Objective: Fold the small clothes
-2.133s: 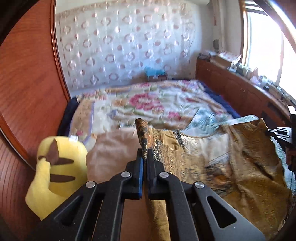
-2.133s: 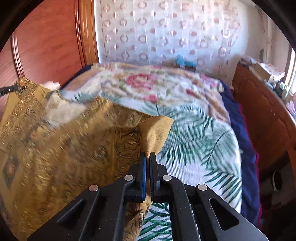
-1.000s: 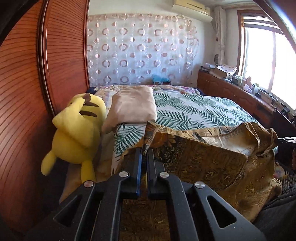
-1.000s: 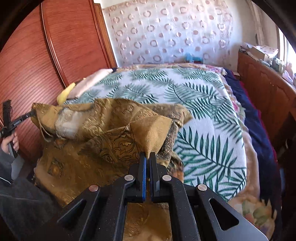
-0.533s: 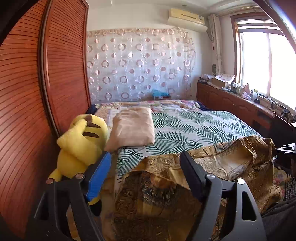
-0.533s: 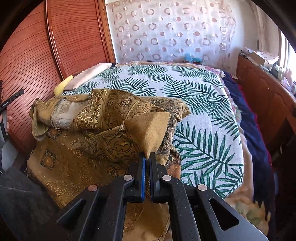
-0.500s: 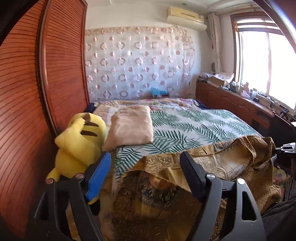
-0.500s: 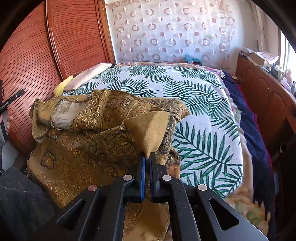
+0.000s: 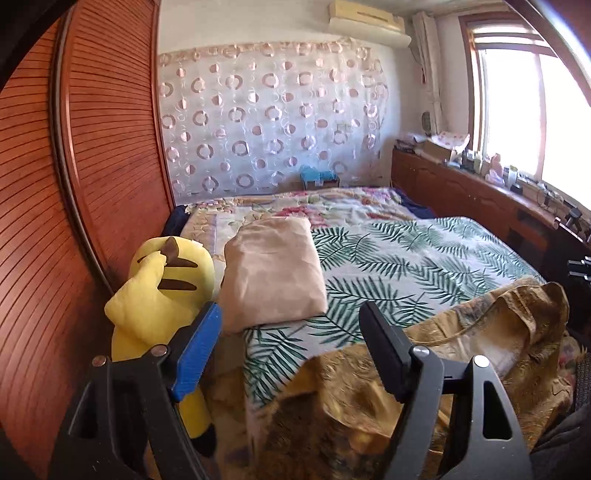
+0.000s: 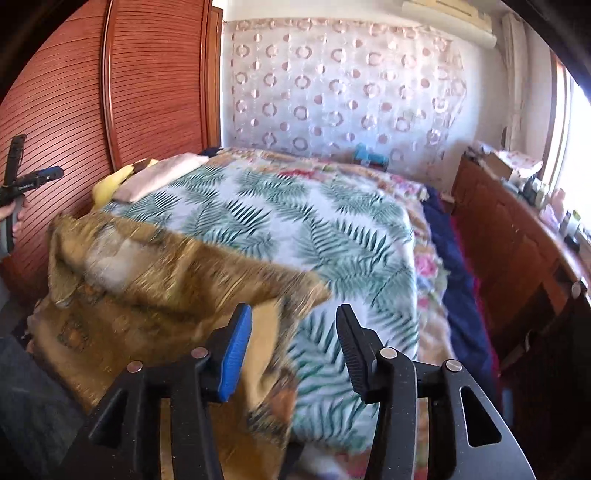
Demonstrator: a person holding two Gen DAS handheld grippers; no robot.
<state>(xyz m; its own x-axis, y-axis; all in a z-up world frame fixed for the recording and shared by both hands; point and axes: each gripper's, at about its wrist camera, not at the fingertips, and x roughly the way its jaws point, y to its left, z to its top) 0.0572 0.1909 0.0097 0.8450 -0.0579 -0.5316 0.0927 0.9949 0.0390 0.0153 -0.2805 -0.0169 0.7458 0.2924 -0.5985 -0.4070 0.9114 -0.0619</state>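
Two grippers, both with jaws apart. Left gripper (image 9: 290,350): one blue pad, one black pad, spread wide, nothing pressed between them. Right gripper (image 10: 293,349): jaws just been opening, a blurred corner of the gold patterned garment (image 10: 155,280) in the gap, touching neither pad.

One garment only, that gold one (image 9: 424,373), heaped on the near end of the bed (image 10: 332,229), loose, draped over the near edge, partly motion-blurred in both views. Below and ahead of both sets of fingers, pale lining showing on top in the right wrist view.

Farther up the bed from the garment: one palm-leaf sheet (image 9: 406,258) covering the middle, one floral quilt (image 9: 314,206) beyond it toward the far wall. On the left side of the bed, one folded beige cloth (image 9: 271,280), well apart from the garment. Just beside that cloth, at the bed's left edge, one yellow plush toy (image 9: 162,295) leaning against the slatted wooden wardrobe (image 9: 92,166).

Behind the head of the bed, one sheer curtain (image 9: 273,122) with ring pattern, one small blue object (image 9: 319,175) at its foot. Right of the bed, one long wooden cabinet (image 9: 465,192) under one bright window (image 9: 546,122), small items crowded on top, too small to count. One air conditioner (image 9: 369,16) high on the far wall
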